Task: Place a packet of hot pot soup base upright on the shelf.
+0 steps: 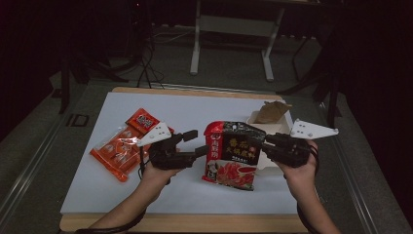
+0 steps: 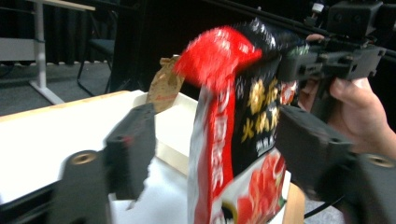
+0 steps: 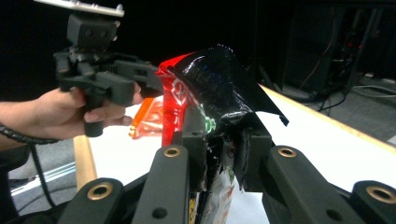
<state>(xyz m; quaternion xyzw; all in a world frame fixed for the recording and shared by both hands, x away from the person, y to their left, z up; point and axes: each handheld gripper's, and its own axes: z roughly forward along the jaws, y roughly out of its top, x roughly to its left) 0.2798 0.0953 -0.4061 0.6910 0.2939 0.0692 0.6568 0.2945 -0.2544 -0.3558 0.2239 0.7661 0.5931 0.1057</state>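
Observation:
A red and black snack bag stands upright on the white table top, its top torn open. My right gripper is shut on the bag's upper right edge. In the right gripper view the jaws pinch the crumpled black foil. My left gripper stands open just left of the bag. In the left gripper view the bag hangs between its spread jaws; the left jaw is clear of it, the right jaw sits close beside it. A hand holds each gripper.
Orange-red sachet packs lie at the table's left. A white box with a brown paper bag in it sits behind the snack bag. A desk frame stands beyond the table. The wooden table edge runs along the front.

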